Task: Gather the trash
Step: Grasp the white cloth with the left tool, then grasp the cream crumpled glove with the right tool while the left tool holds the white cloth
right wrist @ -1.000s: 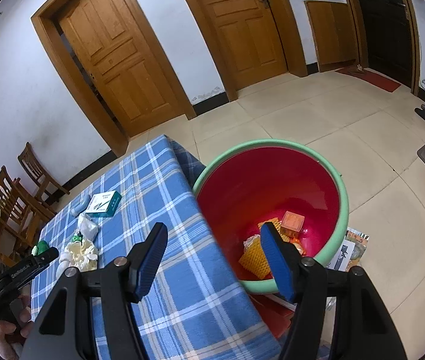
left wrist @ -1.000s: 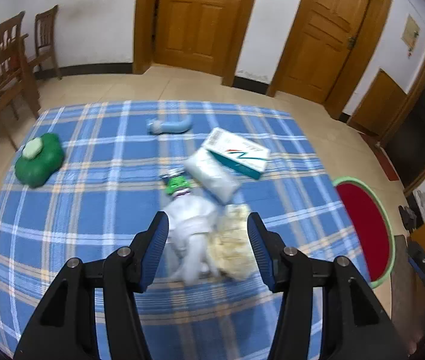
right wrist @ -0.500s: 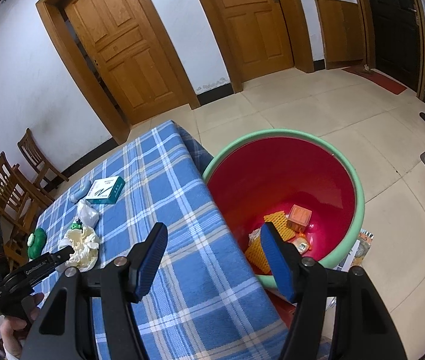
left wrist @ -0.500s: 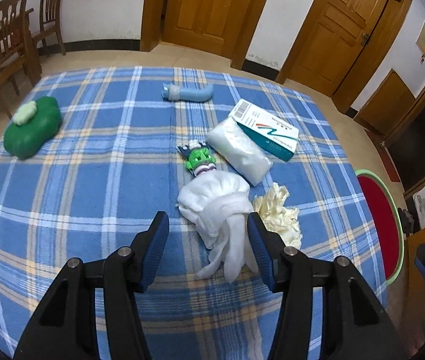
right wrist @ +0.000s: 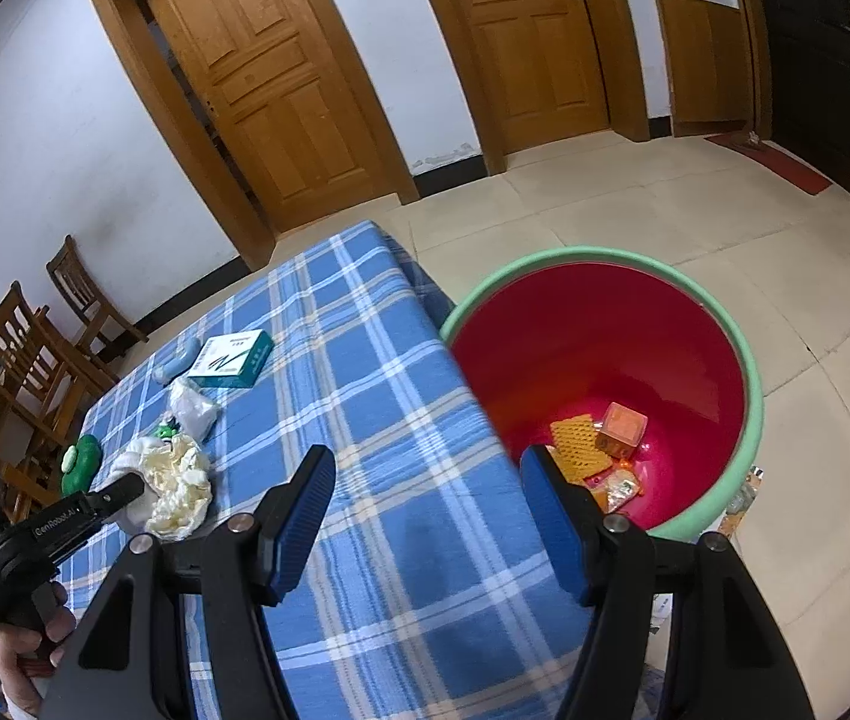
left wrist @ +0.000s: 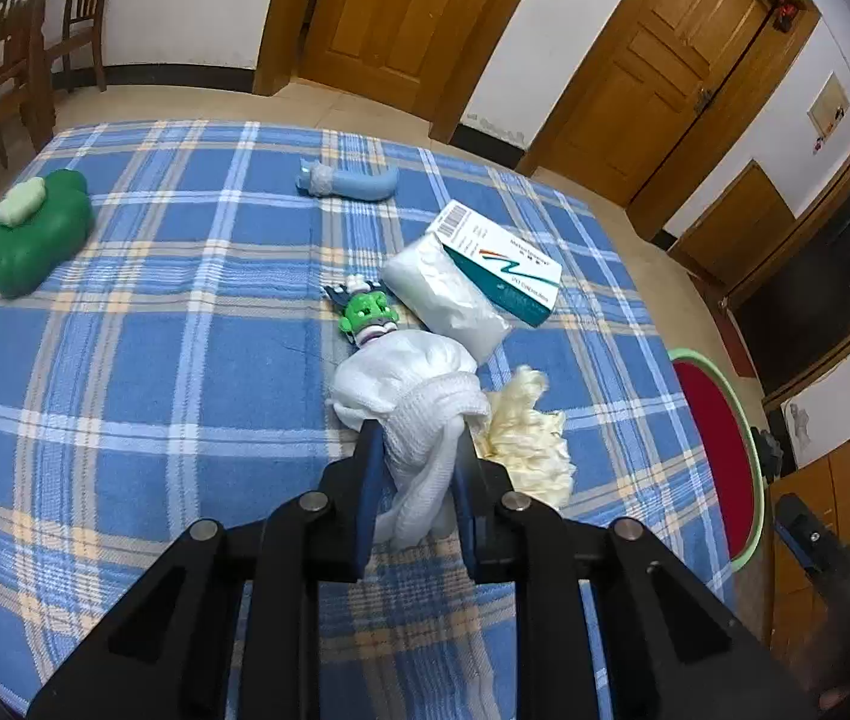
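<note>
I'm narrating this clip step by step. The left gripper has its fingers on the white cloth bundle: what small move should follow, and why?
Probably a short lift straight up. The left gripper has its blue-padded fingers closed around the knotted white cloth bundle, which looks to be resting on the blue plaid tablecloth against the crumpled cream-yellow wad. Lifting separates them before carrying toward the red, green-rimmed bin.

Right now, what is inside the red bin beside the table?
In the red bin, the right wrist view shows an orange mesh piece, a small orange box and a wrapper. The right gripper's fingers and the table edge hide the rest of the bottom.
</note>
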The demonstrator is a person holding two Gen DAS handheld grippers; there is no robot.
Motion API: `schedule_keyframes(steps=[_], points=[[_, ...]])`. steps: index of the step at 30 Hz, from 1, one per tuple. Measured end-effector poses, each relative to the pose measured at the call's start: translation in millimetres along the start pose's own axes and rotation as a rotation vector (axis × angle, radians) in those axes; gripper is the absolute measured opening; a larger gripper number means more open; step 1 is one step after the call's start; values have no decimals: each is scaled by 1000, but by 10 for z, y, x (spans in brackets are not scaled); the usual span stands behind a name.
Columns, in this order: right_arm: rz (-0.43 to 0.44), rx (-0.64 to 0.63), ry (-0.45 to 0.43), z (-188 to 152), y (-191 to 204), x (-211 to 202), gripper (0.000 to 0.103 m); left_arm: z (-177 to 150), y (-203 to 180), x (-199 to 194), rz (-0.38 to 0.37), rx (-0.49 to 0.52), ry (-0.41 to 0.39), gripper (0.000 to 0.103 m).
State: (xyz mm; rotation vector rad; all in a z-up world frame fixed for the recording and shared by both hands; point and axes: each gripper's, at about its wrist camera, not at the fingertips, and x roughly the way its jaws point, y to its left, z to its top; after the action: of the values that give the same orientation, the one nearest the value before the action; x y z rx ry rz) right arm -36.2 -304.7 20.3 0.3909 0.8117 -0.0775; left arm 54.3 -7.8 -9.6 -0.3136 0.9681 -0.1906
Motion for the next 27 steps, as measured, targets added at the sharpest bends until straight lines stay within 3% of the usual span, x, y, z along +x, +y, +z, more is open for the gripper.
schedule_keyframes(steps=[11,27], points=[[72,-83,39,-18,476,141,67,36,170,-363,45,-12,-84,21],[158,-216,131,-214,1290,611,67,-20,622,-538,130,-75,-123,21]])
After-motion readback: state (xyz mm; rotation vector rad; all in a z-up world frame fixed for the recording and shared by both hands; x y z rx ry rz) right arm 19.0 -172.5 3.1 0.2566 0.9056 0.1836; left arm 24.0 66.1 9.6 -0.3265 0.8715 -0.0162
